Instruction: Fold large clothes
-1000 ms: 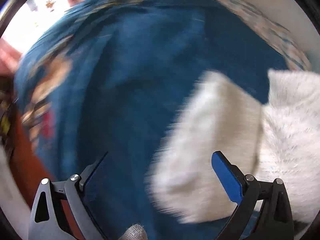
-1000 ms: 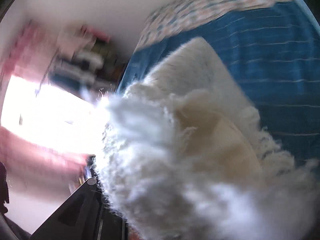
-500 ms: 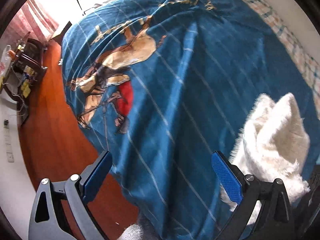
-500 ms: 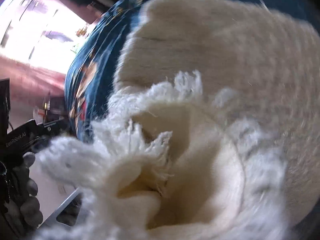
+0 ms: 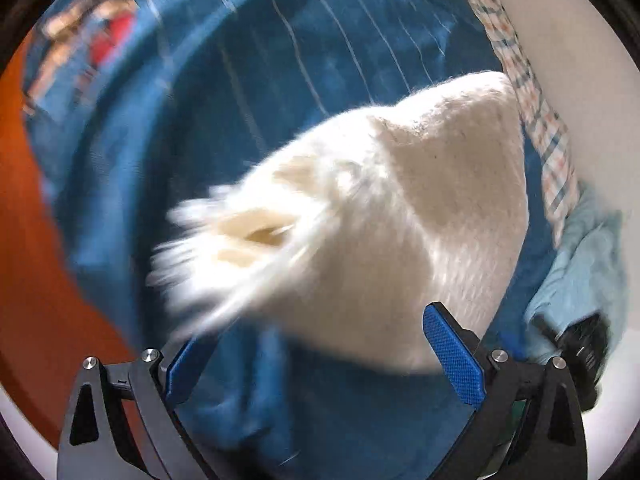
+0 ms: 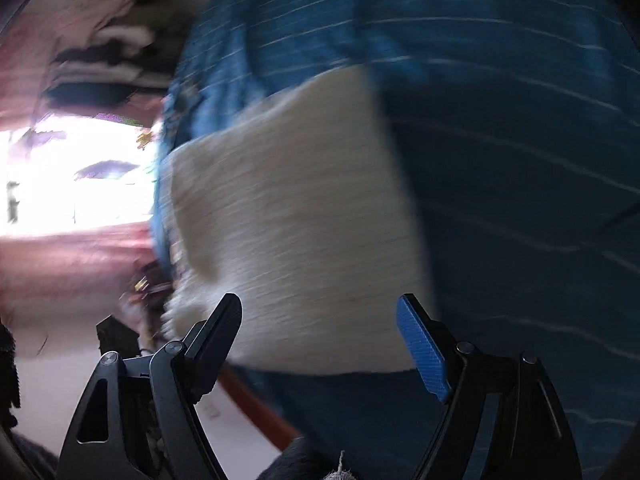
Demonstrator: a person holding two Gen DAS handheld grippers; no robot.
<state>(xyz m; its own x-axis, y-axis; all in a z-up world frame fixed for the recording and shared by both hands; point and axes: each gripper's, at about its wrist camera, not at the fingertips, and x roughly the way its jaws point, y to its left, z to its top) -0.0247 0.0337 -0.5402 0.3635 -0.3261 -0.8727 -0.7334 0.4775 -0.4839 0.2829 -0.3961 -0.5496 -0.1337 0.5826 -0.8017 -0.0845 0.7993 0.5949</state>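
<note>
Right tongs (image 6: pixel 320 344) have just been opening, nothing between them; left tongs (image 5: pixel 320 360) gape over the cream fringed shawl (image 5: pixel 400 240) near the bed's (image 5: pixel 240 80) edge.

Cream fringed knit garment (image 5: pixel 400 216), folded into a slab, on blue bedspread (image 5: pixel 248 92)

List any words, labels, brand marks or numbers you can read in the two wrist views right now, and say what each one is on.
None can be read in either view.
Blue bedspread: white stripes and a blurred picture, no lettering.
White fringed garment: no tag or label showing.
Checked cloth: pattern only.
Dark device at the right edge of the left wrist view: faint marks, too small to read.
Pale floor strip in the right wrist view: a faint smudge, too blurred to read.
</note>
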